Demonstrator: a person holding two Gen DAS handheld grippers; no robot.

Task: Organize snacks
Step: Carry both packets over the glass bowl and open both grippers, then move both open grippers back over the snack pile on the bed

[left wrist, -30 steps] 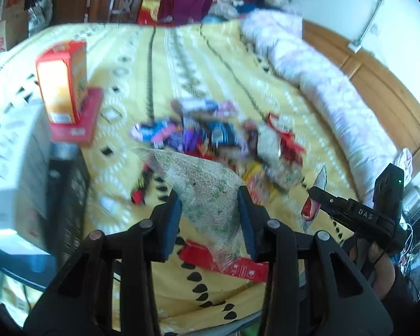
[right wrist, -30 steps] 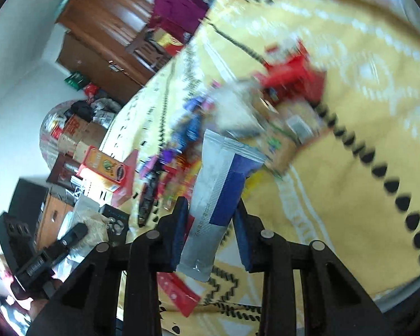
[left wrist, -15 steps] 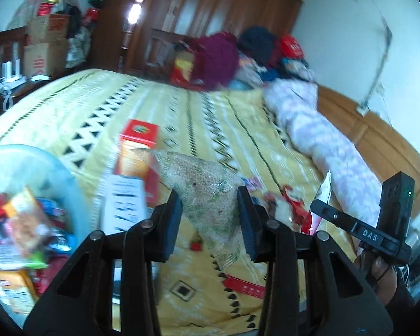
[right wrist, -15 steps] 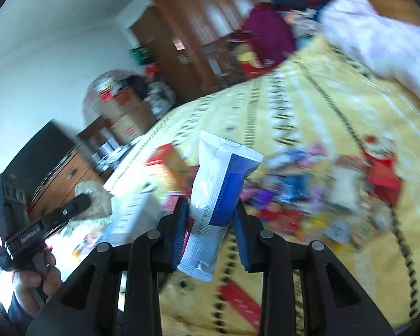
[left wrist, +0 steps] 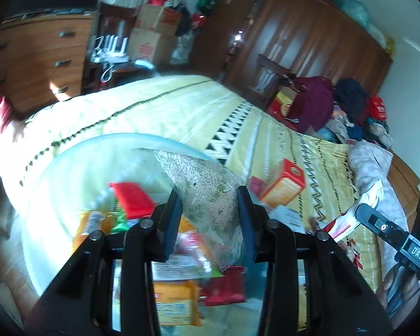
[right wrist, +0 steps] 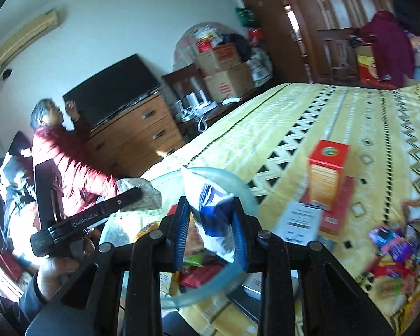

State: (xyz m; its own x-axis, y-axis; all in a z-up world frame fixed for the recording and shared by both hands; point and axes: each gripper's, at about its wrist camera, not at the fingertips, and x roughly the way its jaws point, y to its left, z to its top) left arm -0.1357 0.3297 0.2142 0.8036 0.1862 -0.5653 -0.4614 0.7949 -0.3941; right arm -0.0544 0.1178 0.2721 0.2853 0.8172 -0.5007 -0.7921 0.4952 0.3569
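Left claw (left wrist: 210, 212) clenched on speckled clear packet (left wrist: 207, 193), held over pale blue tub (left wrist: 70, 173) for drop. Right claw (right wrist: 211, 225), jaws closing, white-blue packet (right wrist: 215, 224) pinched between pads, likewise above tub.

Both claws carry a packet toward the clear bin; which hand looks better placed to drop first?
Left, probably. The left claw holds its speckled packet over the clear bin and its snacks. The right claw, closing on the blue-white packet, sits nearer the rim.
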